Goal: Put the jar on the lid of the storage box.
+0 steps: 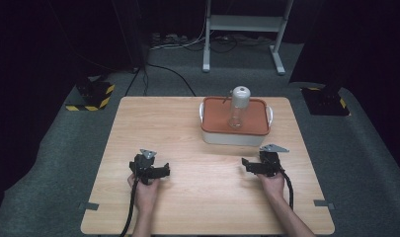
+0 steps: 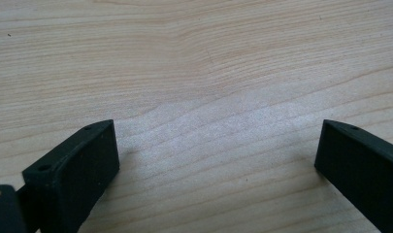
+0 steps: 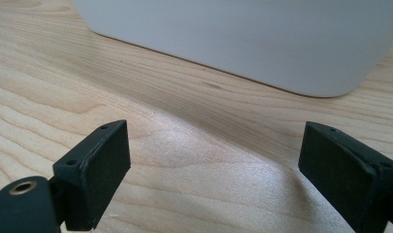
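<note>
Both hands rest low: right hand-held gripper [image 1: 248, 165], jaws spread like the left hand-held gripper [image 1: 160, 171], should reach slowly toward the bottle [image 1: 238, 106] at twelve o'clock.

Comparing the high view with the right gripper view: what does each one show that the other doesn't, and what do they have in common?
High view alone: the orange lid of the white container, a clear bottle with a white cap standing on that lid, the left gripper, both of the person's hands, and the grey floor with a white stand behind the table.

Right gripper view alone: a close look between that gripper's black pads, standing apart with nothing between them.

Both share: the right gripper, the wooden table, and the white container.
</note>
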Tool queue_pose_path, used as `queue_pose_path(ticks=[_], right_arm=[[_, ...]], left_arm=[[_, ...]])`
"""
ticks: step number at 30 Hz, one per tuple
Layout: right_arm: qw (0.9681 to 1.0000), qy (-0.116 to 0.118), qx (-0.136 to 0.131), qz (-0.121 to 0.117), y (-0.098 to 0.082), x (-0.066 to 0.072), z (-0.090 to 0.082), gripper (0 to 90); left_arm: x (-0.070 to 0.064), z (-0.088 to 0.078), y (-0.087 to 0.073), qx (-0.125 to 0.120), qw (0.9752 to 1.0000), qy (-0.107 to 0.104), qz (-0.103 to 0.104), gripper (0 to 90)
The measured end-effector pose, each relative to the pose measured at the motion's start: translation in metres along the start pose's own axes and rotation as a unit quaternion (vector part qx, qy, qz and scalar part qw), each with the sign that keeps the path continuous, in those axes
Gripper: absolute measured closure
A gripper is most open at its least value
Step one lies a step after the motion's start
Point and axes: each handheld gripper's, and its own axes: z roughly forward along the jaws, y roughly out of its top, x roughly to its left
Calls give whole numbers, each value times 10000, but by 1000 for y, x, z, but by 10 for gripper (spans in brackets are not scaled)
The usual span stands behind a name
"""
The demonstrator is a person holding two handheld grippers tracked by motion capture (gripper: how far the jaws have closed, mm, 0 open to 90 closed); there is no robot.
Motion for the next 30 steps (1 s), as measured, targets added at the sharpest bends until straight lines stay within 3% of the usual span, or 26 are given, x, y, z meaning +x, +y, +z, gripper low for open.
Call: queue_pose_path(ticks=[6,12,13,16,18,19,30], right_arm=[[10000,-23,14,-32,0,2,2,112],[9999,-72,148,-18,1,2,4,111],[9996,-48,266,62,2,2,6,103],[9995,-100,286,2,2,3,7,110],[9976,-406,442,-333,3,12,11,109],[9970,-443,456,-438,3,15,12,124],[9971,-463,443,-421,3,15,12,123]], left_arm=[[0,0,0,0,10000,0,-1,21],[0,0,0,0,10000,1,1,21],[0,0,0,0,10000,2,2,21],[0,0,0,1,10000,3,2,21],[0,0,0,-2,10000,3,1,21],[0,0,0,1,10000,1,1,21],[0,0,0,-1,10000,5,4,22]])
